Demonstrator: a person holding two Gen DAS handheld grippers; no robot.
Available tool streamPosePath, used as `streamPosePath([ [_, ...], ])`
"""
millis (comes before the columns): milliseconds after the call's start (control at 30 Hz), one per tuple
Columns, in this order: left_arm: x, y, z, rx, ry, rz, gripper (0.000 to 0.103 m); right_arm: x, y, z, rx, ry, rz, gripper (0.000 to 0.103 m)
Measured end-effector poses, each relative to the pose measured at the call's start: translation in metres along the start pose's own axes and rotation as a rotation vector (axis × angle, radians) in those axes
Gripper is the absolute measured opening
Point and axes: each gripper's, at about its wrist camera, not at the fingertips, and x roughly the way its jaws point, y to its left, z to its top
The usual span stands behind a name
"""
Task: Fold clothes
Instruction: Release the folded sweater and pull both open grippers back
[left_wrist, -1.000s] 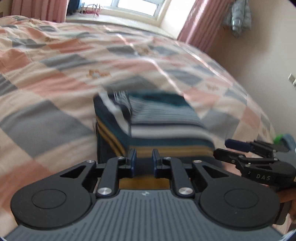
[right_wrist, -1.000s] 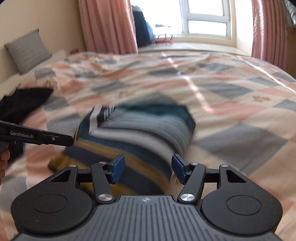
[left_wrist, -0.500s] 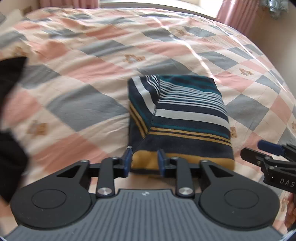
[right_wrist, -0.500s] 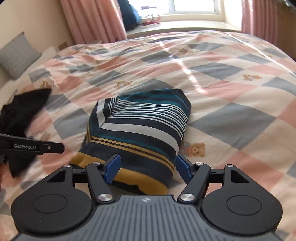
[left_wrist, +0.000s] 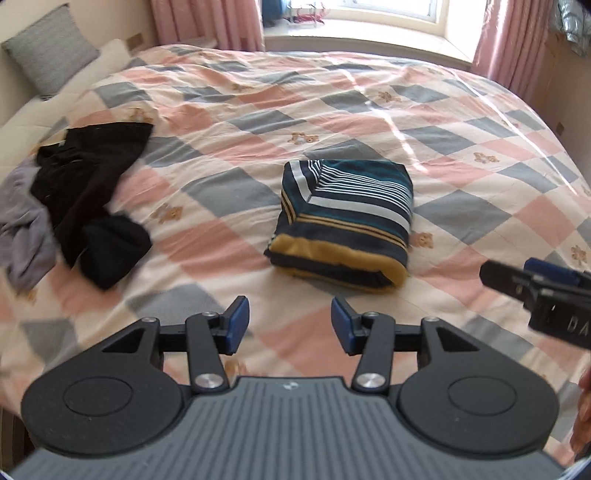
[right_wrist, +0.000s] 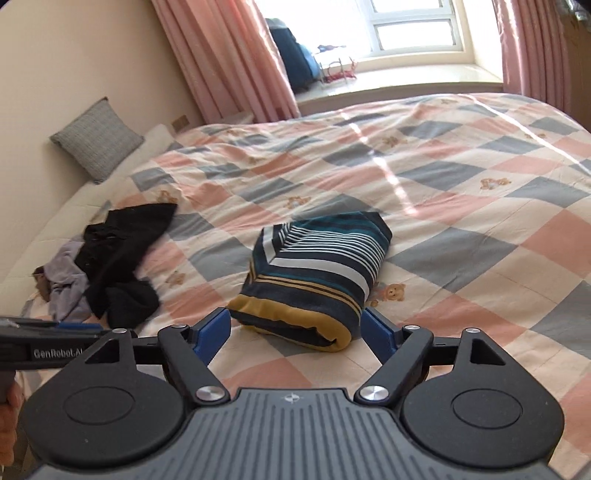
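**Striped top folded, both grippers free — next grab is the dark pile**

Striped garment (left_wrist: 345, 221) sits folded into a compact block mid-bed on the checked quilt (left_wrist: 480, 122), mustard hem band facing me. Left gripper (left_wrist: 290, 325) hangs short of it w/ jaws spread, nothing between them. Right gripper (right_wrist: 295, 332) is spread wide too, pads either side of the hem end; in the right wrist view they look just beside the cloth, but I can't tell if they touch — fisheye foreshortens that bit.

Handling, my read: soft knit, light, several layers thick so the block holds shape only if lifted evenly. Pinch at one corner and the layers prob. slide apart. If I shift it, I'd take the thick mustard edge w/ both grippers, one per corner, biting through all layers.

Remaining work is to my left: black garment (left_wrist: 92, 206) crumpled on top of a grey-lilac garment (left_wrist: 22, 229), well apart from the folded one. Both limp, tangled; black one likely drags the lilac along. I'd go for a free outer edge of the black cloth, lift, shake loose, then spread flat.
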Motion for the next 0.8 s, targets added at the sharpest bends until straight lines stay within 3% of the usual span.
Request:
streamPosePath([
  [167,-0.056,-0.024,-0.031,-0.034,-0.025,0.03,0.051,-0.052,-0.002,-0.007,-0.04,0.006,0.02,0.083],
  [400,-0.104,-0.034,-0.057,-0.079,-0.048,0.063,0.058,-0.091,0.007,-0.009,-0.078,0.036,0.018,0.084],
  [567,-0.114,-0.023,-0.063,-0.117,-0.034,0.076,0.059,-0.099,0.019,-0.003,-0.108,0.038,0.007,0.085],
  [800,-0.098,-0.01,-0.058,-0.144,-0.006,0.066,0.06,-0.078,0.037,0.007,-0.205,0.064,-0.132,0.092],
])
